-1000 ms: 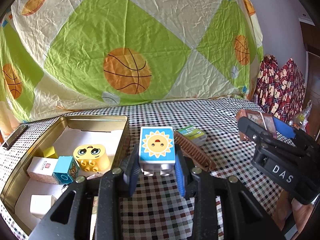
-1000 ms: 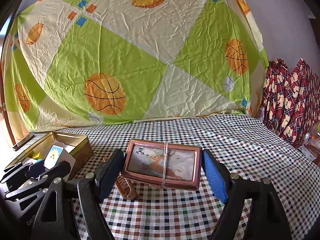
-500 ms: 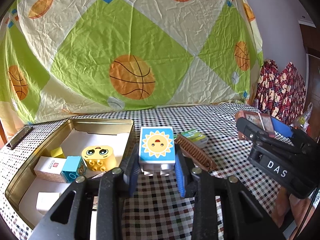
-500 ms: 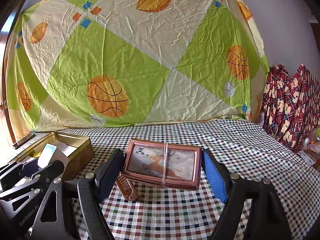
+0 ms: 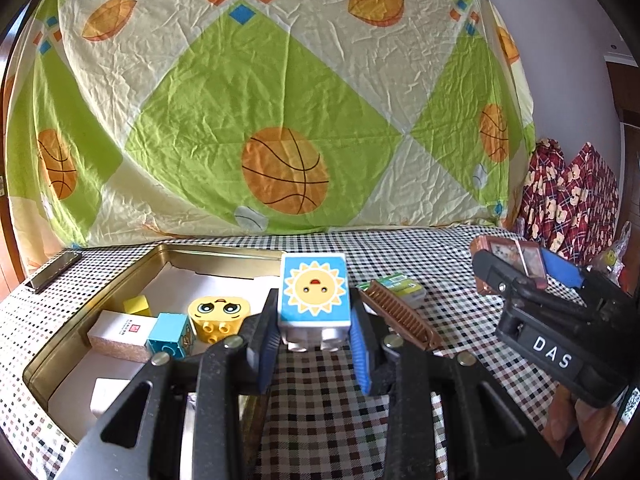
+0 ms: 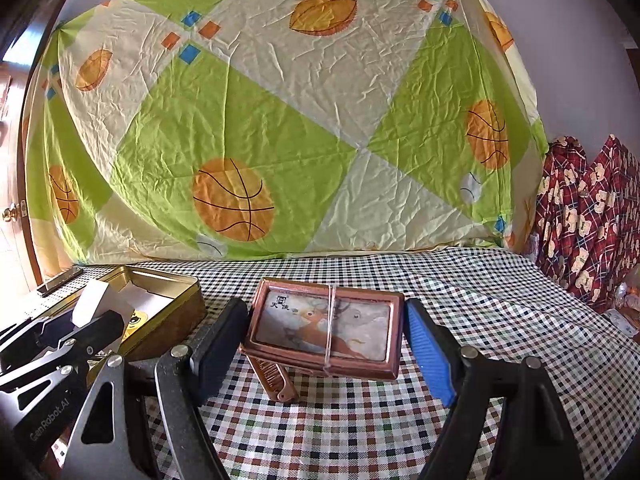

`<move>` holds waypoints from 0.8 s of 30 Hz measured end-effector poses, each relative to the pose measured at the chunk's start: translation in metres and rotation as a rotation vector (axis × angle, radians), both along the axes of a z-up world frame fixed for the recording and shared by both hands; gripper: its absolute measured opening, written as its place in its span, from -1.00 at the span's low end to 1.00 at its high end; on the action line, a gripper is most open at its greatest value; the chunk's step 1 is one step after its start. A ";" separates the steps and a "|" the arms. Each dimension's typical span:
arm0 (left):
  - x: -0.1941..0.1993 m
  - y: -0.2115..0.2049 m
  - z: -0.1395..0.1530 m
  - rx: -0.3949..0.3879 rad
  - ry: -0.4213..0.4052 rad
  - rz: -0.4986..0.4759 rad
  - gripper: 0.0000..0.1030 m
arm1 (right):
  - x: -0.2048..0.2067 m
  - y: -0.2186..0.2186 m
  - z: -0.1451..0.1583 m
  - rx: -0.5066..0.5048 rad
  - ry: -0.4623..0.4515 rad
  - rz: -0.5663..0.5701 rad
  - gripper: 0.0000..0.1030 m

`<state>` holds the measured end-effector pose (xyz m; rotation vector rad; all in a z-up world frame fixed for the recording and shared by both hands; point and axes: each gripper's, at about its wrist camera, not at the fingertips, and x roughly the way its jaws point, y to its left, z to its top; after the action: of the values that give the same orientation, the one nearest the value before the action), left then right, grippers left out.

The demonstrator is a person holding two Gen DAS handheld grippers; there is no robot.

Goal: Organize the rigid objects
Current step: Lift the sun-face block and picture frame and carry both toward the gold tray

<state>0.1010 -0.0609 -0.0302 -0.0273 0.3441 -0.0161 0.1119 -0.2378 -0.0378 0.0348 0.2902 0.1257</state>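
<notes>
My left gripper (image 5: 314, 344) is shut on a white toy block with a blue sun picture (image 5: 313, 294), held above the table just right of the gold tin (image 5: 100, 308). The tin holds a yellow face block (image 5: 218, 313), a blue block (image 5: 170, 336), a small yellow cube (image 5: 136, 305) and white boxes (image 5: 120, 334). My right gripper (image 6: 326, 344) is shut on a copper-framed box with a deer picture (image 6: 324, 326), held above the checked cloth. A brown comb (image 5: 400, 316) and a small green-and-white box (image 5: 400, 286) lie on the cloth between the grippers.
The checked tablecloth (image 6: 460, 288) covers the table. A basketball-print sheet (image 5: 280, 120) hangs behind it. Red plaid fabric (image 6: 588, 220) sits at the far right. A dark flat bar (image 5: 54, 270) lies at the far left edge. The tin also shows in the right wrist view (image 6: 176, 304).
Both grippers have lifted slightly with their objects still held; more of the hanging sheet shows and the tin sits lower in the left wrist view.
</notes>
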 end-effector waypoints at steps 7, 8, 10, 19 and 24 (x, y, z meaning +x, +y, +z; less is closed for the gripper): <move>-0.014 0.009 0.003 -0.008 -0.058 0.039 -0.41 | -0.003 0.007 0.000 0.017 -0.005 0.030 0.57; -0.015 0.010 0.004 -0.007 -0.065 0.045 -0.41 | -0.003 0.008 0.001 0.018 -0.006 0.034 0.57; -0.016 0.012 0.004 -0.010 -0.069 0.052 -0.41 | -0.004 0.011 0.001 0.015 -0.007 0.046 0.57; -0.020 0.027 0.006 -0.048 -0.081 0.076 -0.41 | -0.007 0.032 0.002 0.004 -0.022 0.105 0.57; -0.026 0.036 0.008 -0.054 -0.112 0.095 -0.41 | -0.010 0.041 0.003 0.011 -0.035 0.129 0.57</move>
<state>0.0746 -0.0251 -0.0223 -0.0961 0.2301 0.0670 0.1023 -0.1965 -0.0349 0.0251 0.2567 0.2553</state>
